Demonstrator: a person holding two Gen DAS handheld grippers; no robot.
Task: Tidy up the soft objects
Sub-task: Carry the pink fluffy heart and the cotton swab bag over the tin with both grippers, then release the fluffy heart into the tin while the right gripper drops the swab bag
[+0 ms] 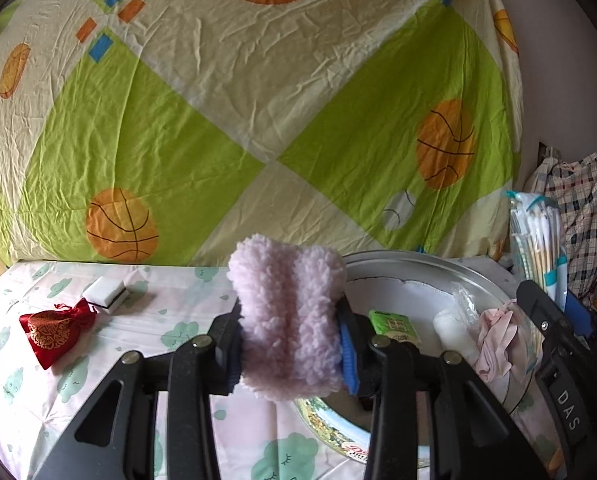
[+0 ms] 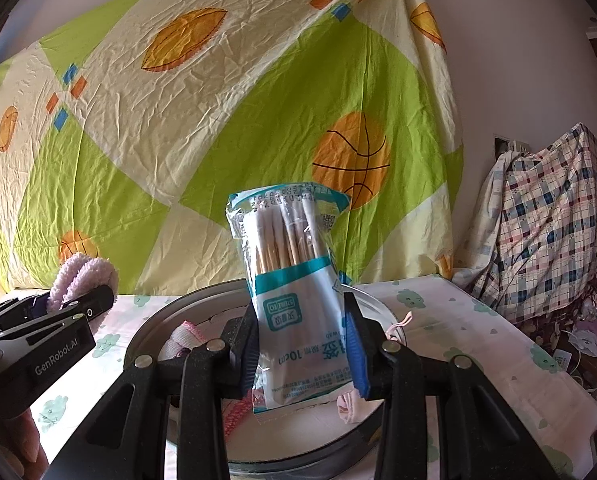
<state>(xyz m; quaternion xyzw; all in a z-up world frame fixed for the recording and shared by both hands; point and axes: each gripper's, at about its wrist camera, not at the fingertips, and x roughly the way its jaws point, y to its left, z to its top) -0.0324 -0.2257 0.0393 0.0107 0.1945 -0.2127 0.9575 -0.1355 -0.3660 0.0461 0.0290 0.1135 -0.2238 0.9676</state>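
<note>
We have both tongs loaded and raised above the table. Our left gripper (image 1: pixel 290 344) is clamped on a fluffy lilac cloth (image 1: pixel 288 312), folded and standing upright between the pads. Our right gripper (image 2: pixel 304 354) is clamped on a packet of cotton swabs (image 2: pixel 294 288), held upright over the round metal tray (image 2: pixel 150 320) near the table's right side. The tray already holds a pink garment (image 1: pixel 494 340), a green tissue pack (image 1: pixel 394 326) and a white roll (image 1: pixel 452 328). A red pouch (image 1: pixel 54 326) and a white block (image 1: pixel 106 292) lie towards the table's left edge, well apart from the tray.

We judge this the carrying step: two items picked up, neither yet set down. Next we need a place for each, most likely the tray, lowering each before the pads part, one hand at a time so the tongs do not collide.
</note>
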